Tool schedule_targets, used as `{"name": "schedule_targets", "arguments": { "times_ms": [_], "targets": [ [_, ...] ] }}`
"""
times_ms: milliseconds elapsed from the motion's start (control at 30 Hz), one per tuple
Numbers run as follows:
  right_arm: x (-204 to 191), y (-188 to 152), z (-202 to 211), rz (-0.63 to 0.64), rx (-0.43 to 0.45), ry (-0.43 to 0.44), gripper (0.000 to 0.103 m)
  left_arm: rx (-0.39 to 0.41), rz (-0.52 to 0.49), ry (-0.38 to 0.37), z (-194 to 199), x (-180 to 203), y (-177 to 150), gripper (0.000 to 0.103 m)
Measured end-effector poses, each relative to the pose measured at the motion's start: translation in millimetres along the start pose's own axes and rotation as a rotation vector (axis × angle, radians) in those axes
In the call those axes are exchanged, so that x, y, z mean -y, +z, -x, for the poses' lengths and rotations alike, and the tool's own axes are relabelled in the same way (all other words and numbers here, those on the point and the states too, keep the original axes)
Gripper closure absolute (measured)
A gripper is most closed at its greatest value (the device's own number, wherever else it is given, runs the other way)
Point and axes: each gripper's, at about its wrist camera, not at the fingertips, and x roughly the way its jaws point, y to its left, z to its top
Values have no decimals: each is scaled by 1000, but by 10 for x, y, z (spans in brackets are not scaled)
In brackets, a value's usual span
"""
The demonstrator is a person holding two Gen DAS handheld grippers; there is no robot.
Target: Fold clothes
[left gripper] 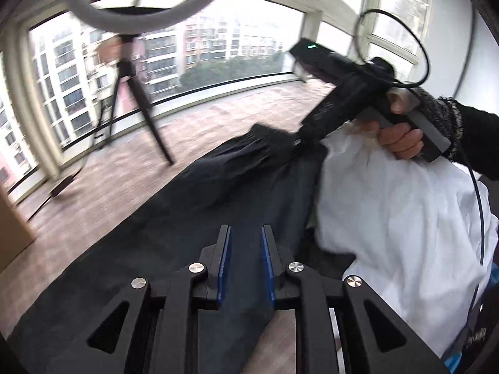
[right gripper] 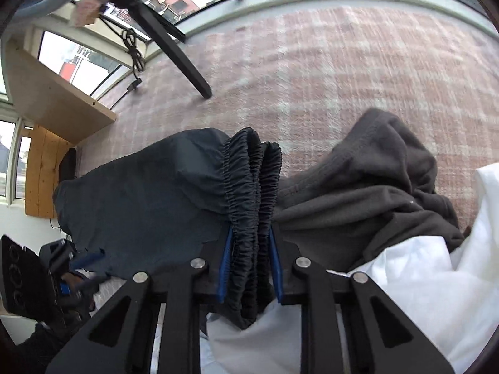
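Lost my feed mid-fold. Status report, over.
Right gripper shut on navy shorts at the waistband. Left gripper around the hem, grip unclear. Grey garment and white cloth crowd alongside.

1. The dark navy shorts [right gripper: 140, 199] are thin, smooth woven cloth with a matt finish; their waistband [right gripper: 249, 193] is tightly gathered, ribbed elastic.
2. The dark grey garment [right gripper: 374, 193] looks like thicker, soft, fleecy knit, matt.
3. The white fabric [left gripper: 399, 218] is smooth, lightly creased cloth.
4. The right claw [right gripper: 249, 265] and left claw [left gripper: 246, 265] are matt black plastic with blue rubbery pads [right gripper: 223, 268] and shiny round metal bolt heads [right gripper: 197, 262].
5. The floor [right gripper: 343, 71] has a rough, woven, reddish checked look.
6. The panel [right gripper: 43, 177] is pale unvarnished wood.
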Motion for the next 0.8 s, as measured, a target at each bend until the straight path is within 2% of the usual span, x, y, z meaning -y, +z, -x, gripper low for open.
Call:
{"name": "schedule_targets", "arguments": {
  "times_ms": [100,200,367,467,533,600,667,800],
  "targets": [
    [-129,2,59,12,1,-36,84,-15,32,42,66,-122,-142,85],
    [-256,14,117,15,-7,-72,84,-4,44,41,-10,-215,-153,85],
    [-521,39,226,44,-11,-120,89,-4,0,6,-39,-33,-77,85],
    [-729,130,261,129,-26,-76,86,-4,-35,-4,-31,98,-23,85],
    [-792,192,228,149,-16,-90,88,-3,-50,-5,-44,137,-1,85],
    [-806,230,98,171,-28,-125,89,-3,-48,-8,-45,131,14,85],
    [-718,242,-44,144,-53,-123,89,-3,-47,-12,-46,125,29,85],
    [-470,206,-210,81,-83,-115,89,-20,-14,-83,-102,159,62,85]
  ]
}}
